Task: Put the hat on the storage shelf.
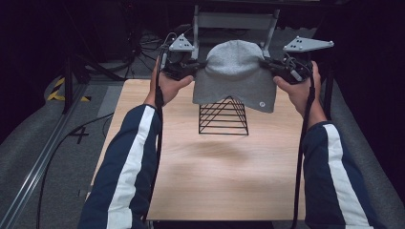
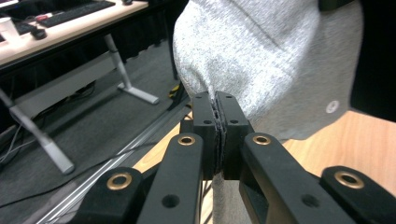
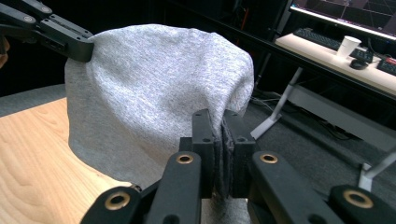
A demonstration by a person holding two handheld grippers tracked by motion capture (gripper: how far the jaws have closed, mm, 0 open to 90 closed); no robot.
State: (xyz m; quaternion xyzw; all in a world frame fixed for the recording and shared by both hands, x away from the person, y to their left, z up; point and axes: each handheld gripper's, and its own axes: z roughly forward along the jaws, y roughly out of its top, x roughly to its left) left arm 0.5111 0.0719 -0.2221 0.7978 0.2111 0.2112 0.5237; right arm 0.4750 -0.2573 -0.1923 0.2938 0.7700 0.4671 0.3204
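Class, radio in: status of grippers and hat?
Left gripper and right gripper shut on grey beanie. Beanie above wire rack. Nothing in the way.

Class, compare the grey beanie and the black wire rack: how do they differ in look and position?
The grey beanie is soft knitted fabric; the black wire rack is rigid open wire. The beanie hangs in the air, pinched between both grippers; the rack stands on the table. The beanie is domed, the rack triangular.
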